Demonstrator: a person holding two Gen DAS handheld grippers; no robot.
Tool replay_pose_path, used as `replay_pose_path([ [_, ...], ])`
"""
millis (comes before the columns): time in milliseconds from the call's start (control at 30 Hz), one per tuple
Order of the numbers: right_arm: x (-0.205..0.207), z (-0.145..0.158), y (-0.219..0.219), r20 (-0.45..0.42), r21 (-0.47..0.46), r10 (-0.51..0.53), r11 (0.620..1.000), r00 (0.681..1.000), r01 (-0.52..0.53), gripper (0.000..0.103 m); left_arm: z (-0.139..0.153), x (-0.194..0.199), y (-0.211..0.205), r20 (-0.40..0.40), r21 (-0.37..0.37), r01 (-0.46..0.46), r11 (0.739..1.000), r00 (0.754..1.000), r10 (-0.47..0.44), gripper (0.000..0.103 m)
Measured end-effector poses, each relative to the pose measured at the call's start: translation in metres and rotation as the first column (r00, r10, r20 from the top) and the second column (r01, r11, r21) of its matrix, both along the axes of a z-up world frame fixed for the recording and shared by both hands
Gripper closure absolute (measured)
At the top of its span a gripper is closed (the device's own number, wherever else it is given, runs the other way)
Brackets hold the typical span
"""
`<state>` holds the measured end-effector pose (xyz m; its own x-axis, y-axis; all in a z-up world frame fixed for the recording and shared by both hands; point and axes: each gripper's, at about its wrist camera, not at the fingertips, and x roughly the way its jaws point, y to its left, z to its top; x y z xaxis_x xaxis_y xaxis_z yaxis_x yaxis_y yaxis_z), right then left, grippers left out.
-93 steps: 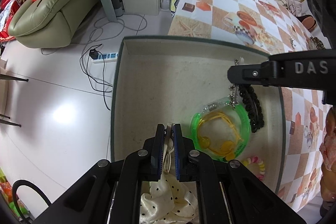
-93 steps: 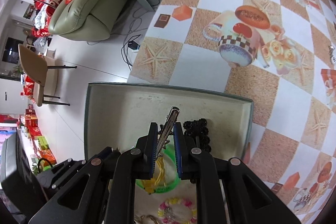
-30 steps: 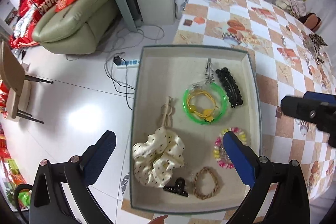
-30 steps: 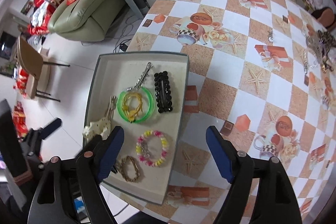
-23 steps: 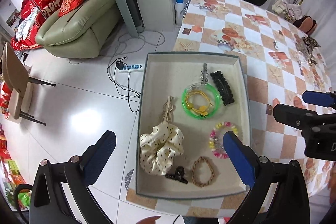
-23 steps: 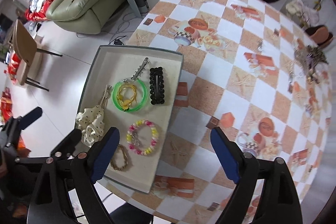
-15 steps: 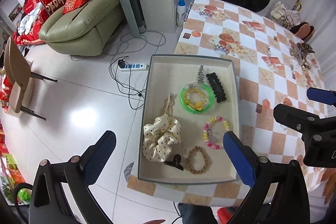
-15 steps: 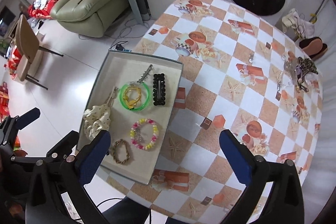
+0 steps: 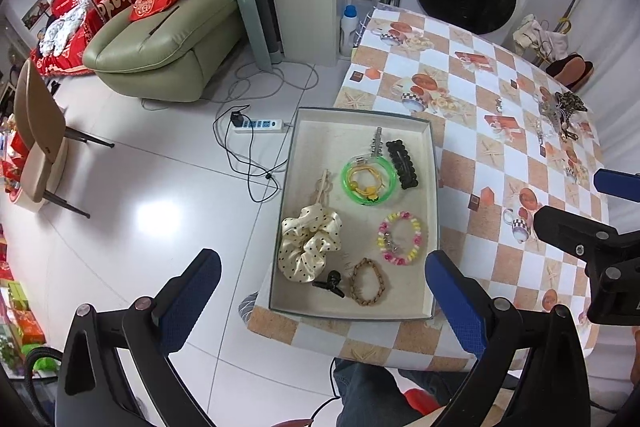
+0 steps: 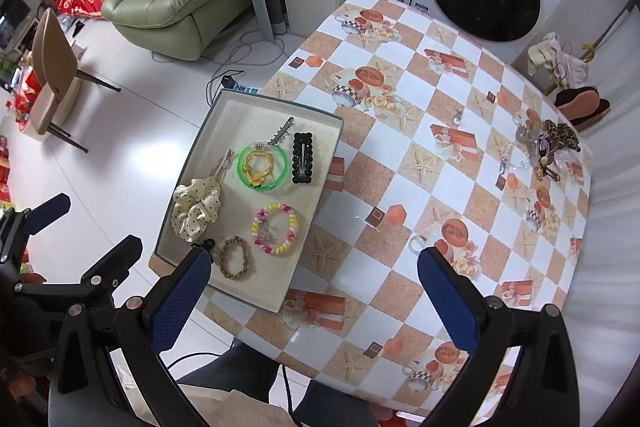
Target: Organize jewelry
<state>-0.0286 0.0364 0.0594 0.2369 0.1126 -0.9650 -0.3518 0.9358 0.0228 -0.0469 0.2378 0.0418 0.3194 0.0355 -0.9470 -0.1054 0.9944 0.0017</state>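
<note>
Both grippers risen higher above tray [image 9: 434, 163], fingers [image 10: 182, 301] spread, empty

Both grippers let go: hair stick [image 9: 323, 187] and metal clip [image 9: 377, 141] now lie in the tray [image 9: 435, 187]. Left gripper [image 9: 320, 297] and right gripper [image 10: 312, 291] have opened wide and lifted well above the table.

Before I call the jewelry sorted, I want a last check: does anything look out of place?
Yes. A tangled pile of jewelry lies loose at the table's far side, outside the tray. The tray's own pieces lie apart and tidy.
</note>
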Motion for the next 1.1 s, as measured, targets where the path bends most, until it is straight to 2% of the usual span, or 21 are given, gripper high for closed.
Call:
replay_pose_path([
  [1100, -0.0035, 0.0014, 0.0060, 0.000, -0.008, 0.012, 1.000, 1.000, -0.012, 0.000, 0.0003, -0.0045, 0.0003, -0.003, 0.013, 0.000, 1.000, 1.000, 0.000, 0.000],
])
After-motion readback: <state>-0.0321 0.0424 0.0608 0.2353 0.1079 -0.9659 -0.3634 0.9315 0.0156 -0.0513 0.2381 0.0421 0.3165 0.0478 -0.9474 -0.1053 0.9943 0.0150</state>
